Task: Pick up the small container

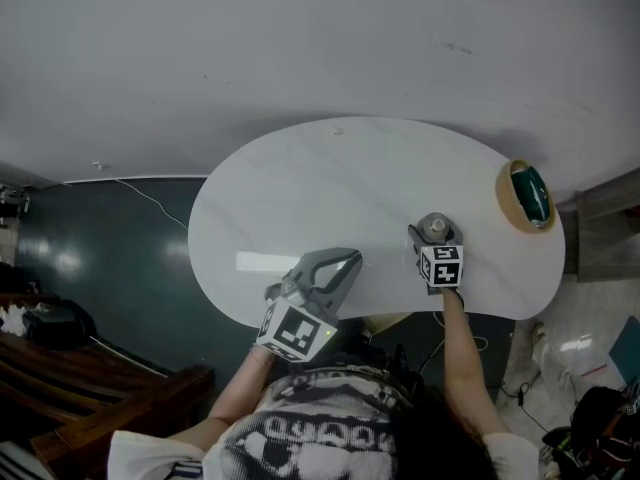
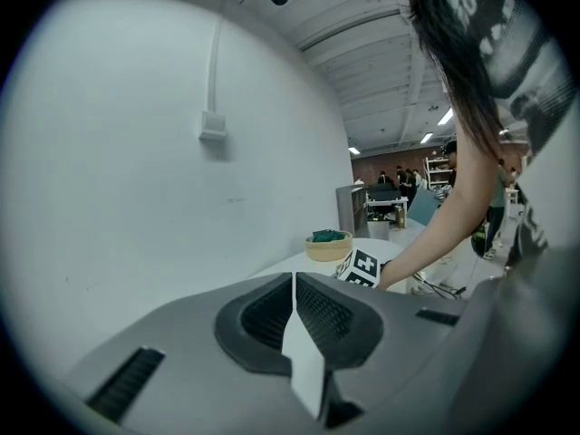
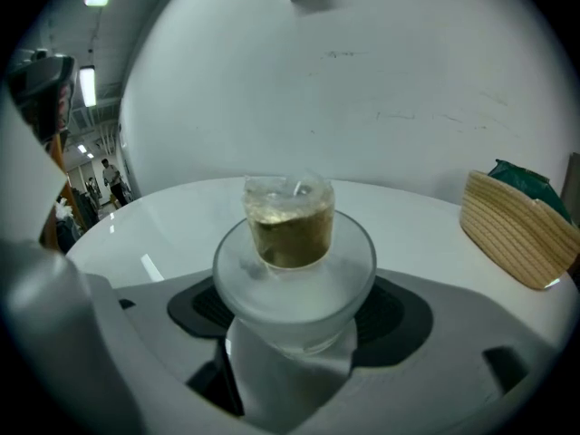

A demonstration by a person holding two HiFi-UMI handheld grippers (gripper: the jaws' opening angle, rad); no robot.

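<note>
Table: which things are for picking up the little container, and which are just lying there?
For the job: small container, right gripper around it.
Just lying about: basket, green thing inside it, left gripper.

Left tool (image 2: 294, 284) closed, empty — woven basket (image 2: 328, 246) beyond.

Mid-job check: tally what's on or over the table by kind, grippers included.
Small container: 1
Woven basket: 1
Green item in the basket: 1
Grippers: 2, left gripper and right gripper
Total: 5
</note>
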